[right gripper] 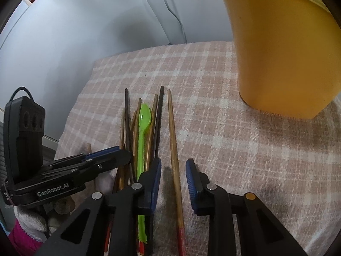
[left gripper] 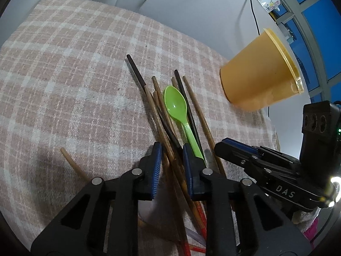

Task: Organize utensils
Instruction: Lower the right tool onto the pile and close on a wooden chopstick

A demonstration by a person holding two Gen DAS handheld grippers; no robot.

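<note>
Now chopsticks (left gripper: 170, 140) sit between the left hand-held gripper (left gripper: 171, 152)'s spread fingers, unpinched.

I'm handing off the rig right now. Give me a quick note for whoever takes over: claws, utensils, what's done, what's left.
Left claw: open, straddling several chopsticks in the pile, not pinching.
Right claw: open around one lone red-ended chopstick, pads clear of it.
Green spoon lies among the chopsticks on the checked cloth.
Orange cup stands upright beyond the pile, to the right; its inside is not visible.
Done: nothing visibly sorted.
Left: grip and sort the utensils.
</note>
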